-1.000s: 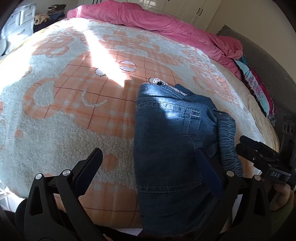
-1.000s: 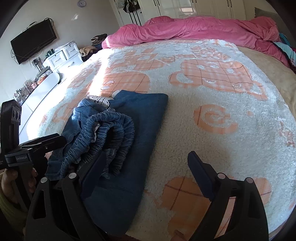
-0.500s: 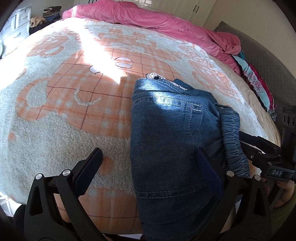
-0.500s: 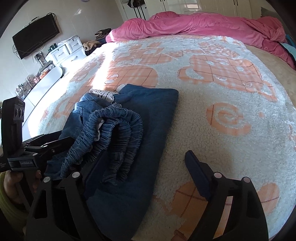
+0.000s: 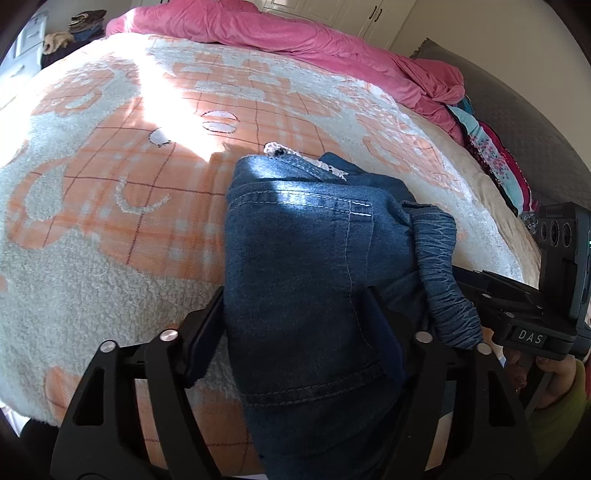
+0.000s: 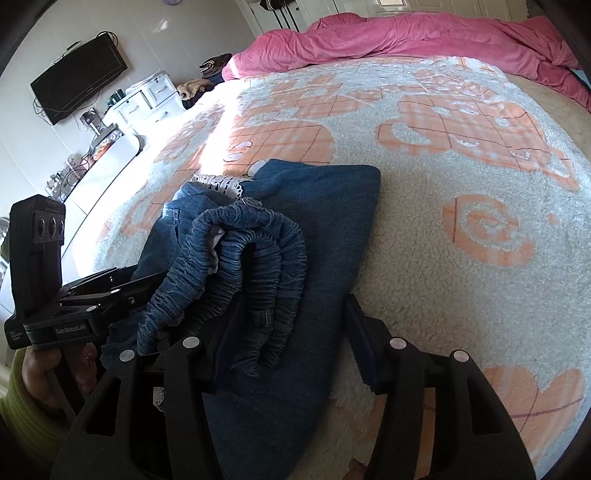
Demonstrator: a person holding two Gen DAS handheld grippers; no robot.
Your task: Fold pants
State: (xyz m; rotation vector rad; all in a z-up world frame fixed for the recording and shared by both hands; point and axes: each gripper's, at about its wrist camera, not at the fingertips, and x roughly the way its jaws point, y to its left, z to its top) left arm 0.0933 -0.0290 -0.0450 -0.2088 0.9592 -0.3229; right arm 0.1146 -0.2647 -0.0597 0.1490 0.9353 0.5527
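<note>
Nearest the cameras, both claws straddle the near end of the denim pants (image 5: 295, 266), which lie partly folded on the bed's fleece blanket (image 5: 110, 206). The placement reads as a setup for lifting that end and carrying it over into another fold.

The left claw (image 5: 295, 328) has its two fingers either side of the left-hand edge of the denim: one finger sits on the blanket just beside the cloth, the other rests on top of it. Its jaws have just been closing, with the cloth between them, though the pads do not yet visibly pinch it.

The right claw (image 6: 291, 332) spans the opposite edge, one finger beside the bunched elastic waistband (image 6: 258, 251), the other on the blanket. Its jaws have also been closing around the cloth; no firm grip shows.

Both tools point steeply down at the bed, side by side, each held from behind by a hand (image 6: 48, 373) in a yellow-green sleeve.

Farther off, a lace trim (image 6: 221, 182) peeks from the far end of the pants. Beyond, a pink duvet (image 5: 277, 33) lies heaped along the far side of the bed.
</note>
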